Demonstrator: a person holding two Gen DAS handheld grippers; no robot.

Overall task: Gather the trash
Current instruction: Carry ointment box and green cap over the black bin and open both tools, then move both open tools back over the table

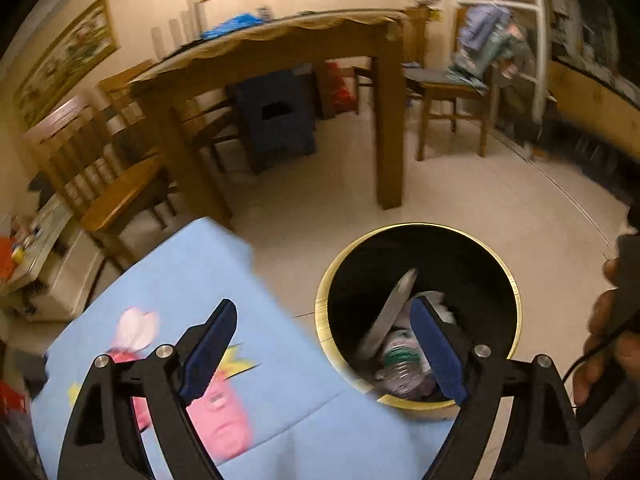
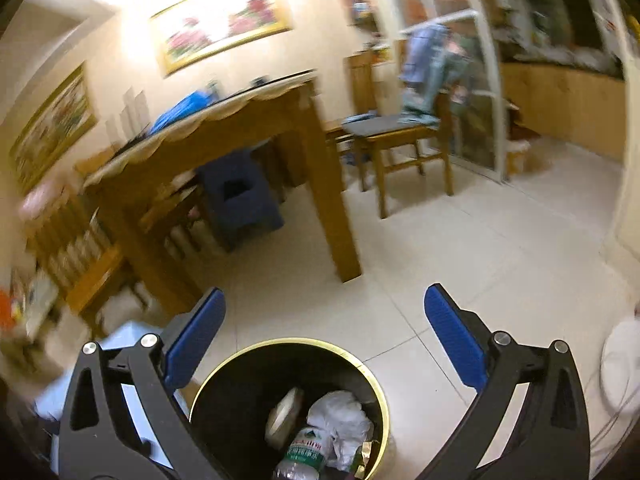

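A round black trash bin with a yellow rim stands on the tiled floor; it also shows in the right wrist view. Inside lie a grey disc, a plastic bottle with a green label, crumpled white plastic and a pale round lid. My left gripper is open and empty, its right finger over the bin, its left finger over a light blue cloth. My right gripper is open and empty above the bin's far rim.
A wooden dining table with chairs stands ahead, a dark blue stool under it. The blue cloth with a pink cartoon print covers a low surface left of the bin. A hand holding the other gripper is at the right edge.
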